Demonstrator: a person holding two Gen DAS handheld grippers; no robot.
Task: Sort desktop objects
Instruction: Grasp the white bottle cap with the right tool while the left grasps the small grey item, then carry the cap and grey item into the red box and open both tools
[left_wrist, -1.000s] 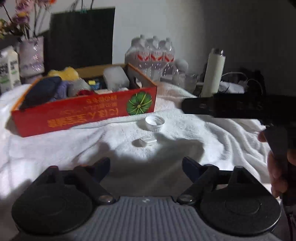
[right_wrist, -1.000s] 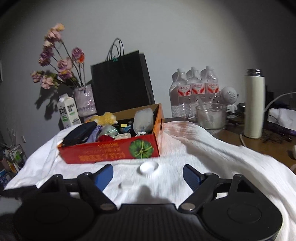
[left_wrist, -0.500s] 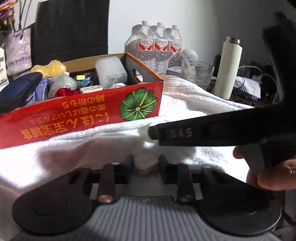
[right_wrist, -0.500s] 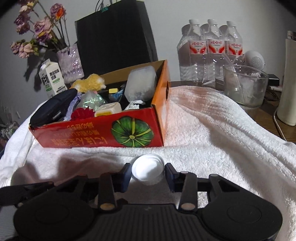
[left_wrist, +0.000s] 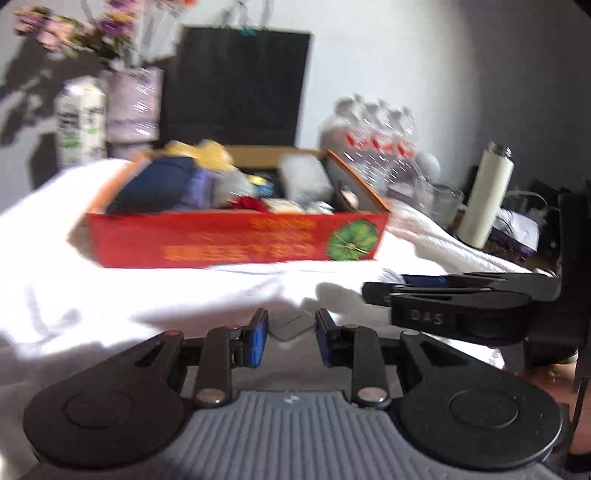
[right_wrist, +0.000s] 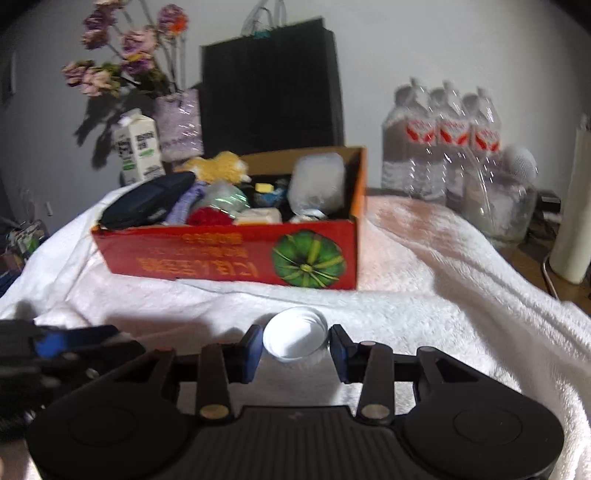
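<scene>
I've got my left gripper (left_wrist: 290, 332) closed on a small flat white rectangular piece (left_wrist: 291, 326), pinched between the two blue pads, just above the white fluffy towel (left_wrist: 110, 288) that covers the table. The left view is smeared, so I can't make out what that little piece is.

My right gripper (right_wrist: 295, 343) has its pads against both sides of a round white plastic bottle cap (right_wrist: 295, 336), open side facing the camera, gripped over the towel's near part. From the left camera the right gripper shows at the right edge, fingers drawn narrow.

Ahead of both tools, toward the far side of the towel, sits the red cardboard box with a green pumpkin printed on its front (right_wrist: 229, 258). It's packed: a dark blue pouch (right_wrist: 147, 201) at its left end, a yellow plush toy (right_wrist: 218, 166) at the back, a frosted plastic container (right_wrist: 317, 181) at the right end.

Behind the box stands a black paper bag (right_wrist: 269, 85).
</scene>
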